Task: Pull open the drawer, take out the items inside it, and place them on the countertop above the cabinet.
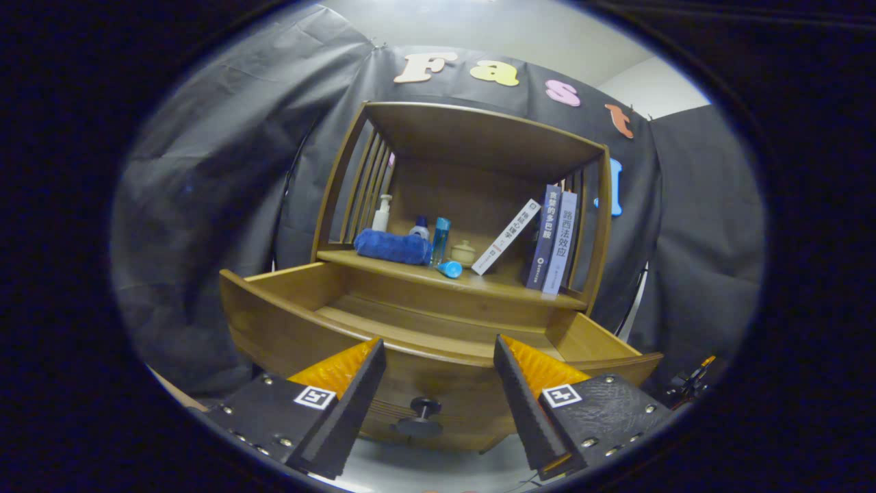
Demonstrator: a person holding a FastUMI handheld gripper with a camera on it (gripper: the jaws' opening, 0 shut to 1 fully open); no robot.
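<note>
A wooden cabinet stands ahead with its drawer (287, 322) pulled out toward me. The drawer's dark round knob (421, 418) sits low on its front panel, between and just below my fingers. My gripper (438, 349) is open, its fingertips level with the drawer's front rim and nothing between them. The part of the drawer's floor that I can see is bare wood. On the countertop (479, 281) above the drawer lie a folded blue cloth (392, 246), a white pump bottle (382, 213), a blue bottle (441, 241), a small cream jar (464, 253) and a blue cap (450, 268).
Three books (556, 239) lean at the right end of the countertop, one tilted steeply. A roofed shelf frame with slatted sides (366, 185) encloses the countertop. Black cloth walls surround the cabinet.
</note>
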